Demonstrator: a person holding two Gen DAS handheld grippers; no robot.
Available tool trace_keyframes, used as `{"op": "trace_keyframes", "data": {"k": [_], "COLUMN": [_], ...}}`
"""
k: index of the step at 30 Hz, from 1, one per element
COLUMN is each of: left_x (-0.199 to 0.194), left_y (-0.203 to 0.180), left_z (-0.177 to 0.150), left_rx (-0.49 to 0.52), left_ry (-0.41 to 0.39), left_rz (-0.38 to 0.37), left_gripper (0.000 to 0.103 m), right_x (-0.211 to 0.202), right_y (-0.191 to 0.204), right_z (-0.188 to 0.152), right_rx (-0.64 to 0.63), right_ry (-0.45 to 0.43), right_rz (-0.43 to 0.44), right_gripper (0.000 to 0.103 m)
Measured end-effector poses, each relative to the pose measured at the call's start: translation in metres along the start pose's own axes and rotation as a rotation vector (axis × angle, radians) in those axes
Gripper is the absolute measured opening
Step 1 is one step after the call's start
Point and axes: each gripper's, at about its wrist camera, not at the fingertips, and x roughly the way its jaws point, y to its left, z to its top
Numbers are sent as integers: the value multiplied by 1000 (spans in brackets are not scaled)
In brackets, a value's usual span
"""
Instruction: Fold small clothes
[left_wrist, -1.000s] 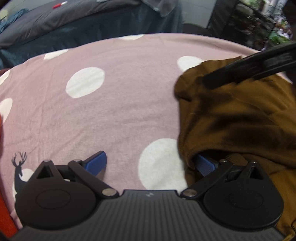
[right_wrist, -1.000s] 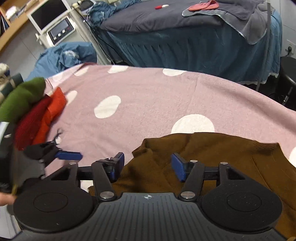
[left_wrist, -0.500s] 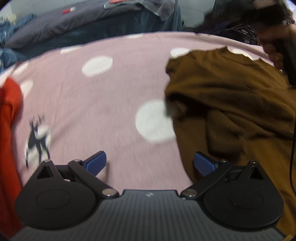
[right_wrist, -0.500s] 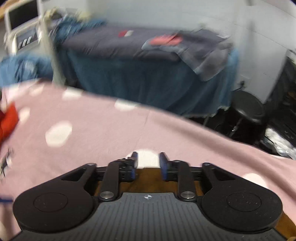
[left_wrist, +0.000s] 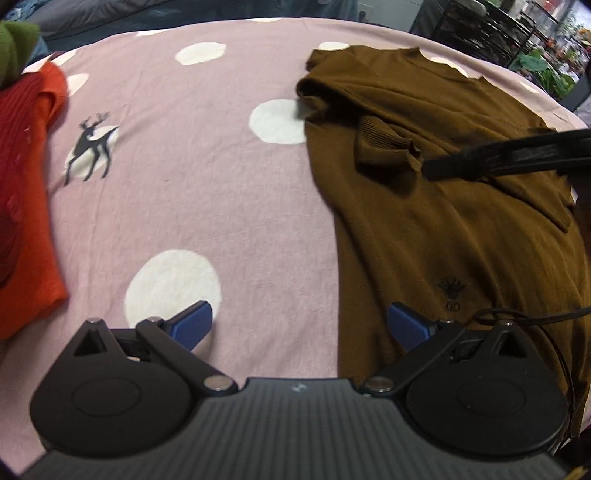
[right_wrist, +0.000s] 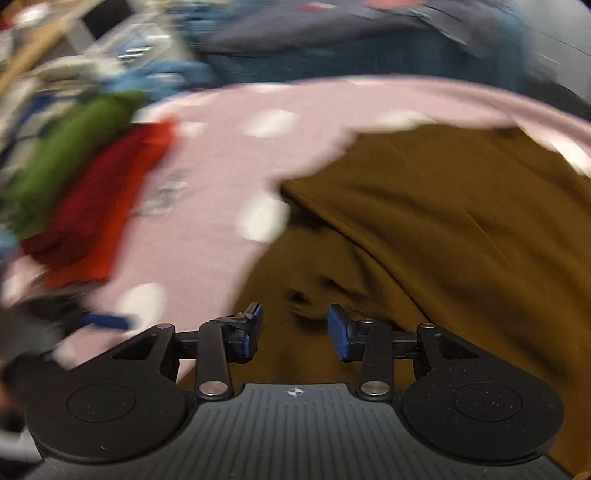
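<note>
On pink dotted bedsheet (left_wrist: 192, 206), brown top (left_wrist: 443, 229), both grippers apart, empty.

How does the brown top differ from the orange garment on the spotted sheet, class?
The brown top lies spread out and rumpled at the right, one ribbed cuff flopped across it; the orange garment sits folded at the left edge. Brown bears a small dark emblem; orange shows none. Both rest on the pink sheet.

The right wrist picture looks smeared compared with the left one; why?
Right wrist view: motion blur streaks the brown knit sweater and red folded garment, while the camera's own fingers stay sharp. Left wrist view: crisp, though fisheye bends the pink dotted bedsheet.
</note>
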Motion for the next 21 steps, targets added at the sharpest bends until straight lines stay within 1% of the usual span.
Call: {"op": "trace_keyframes", "data": {"k": [1,2,3,4,5,6,7,8,9,10,11,12,13,14,15,17,19,21], "left_x": [-3,-6,-9,-12,-15,-17,-19,-20,-21,-22,-23,-24,-24,-25,-26,-26,-25,-21], "left_y": [2,4,5,7,9,10,11,13,14,15,17,18,18,18,17,13,5,-4], "left_z": [2,1,2,1,0,0,0,-1,-3,-4,-6,-7,-7,-7,-7,-7,-9,-12], "left_rx": [-5,-9,-13,-16,-18,-21,-23,-26,-30,-34,-38,-43,-49,-55,-58,-61,-49,-28], "left_ry": [-2,-5,-8,-7,-7,-8,-5,3,11,17,22,27,32,34,31,17,8,27], "left_rz": [3,10,18,24,30,38,45,52,60,68,73,73,72,69,64,37,-7,-43], "left_gripper": [103,103,103,103,103,103,103,103,103,103,103,103,103,103,103,103,103,103], "right_x": [8,15,20,23,26,30,31,30,26,21,16,11,6,1,-5,-19,-40,-63], "right_y": [-3,-6,-5,3,15,25,34,46,59,72,83,93,98,99,93,69,43,17], "right_z": [-2,-3,-4,-3,-1,3,9,15,19,23,24,24,24,22,18,6,-17,-42], "right_rx": [83,149,162,123,68,23,-13,-59,-121,-187,-248,-297,-318,-306,-266,-151,-65,-19], "right_ry": [17,20,-8,-61,-119,-164,-202,-244,-280,-306,-314,-300,-274,-248,-233,-213,-201,-196], "right_rz": [-31,-8,-2,-46,-92,-102,-64,5,78,138,187,230,245,222,201,184,107,21], "right_gripper": [68,66,60,61,65,66,67,67,74,75,77,82,84,86,88,90,90,90]}}
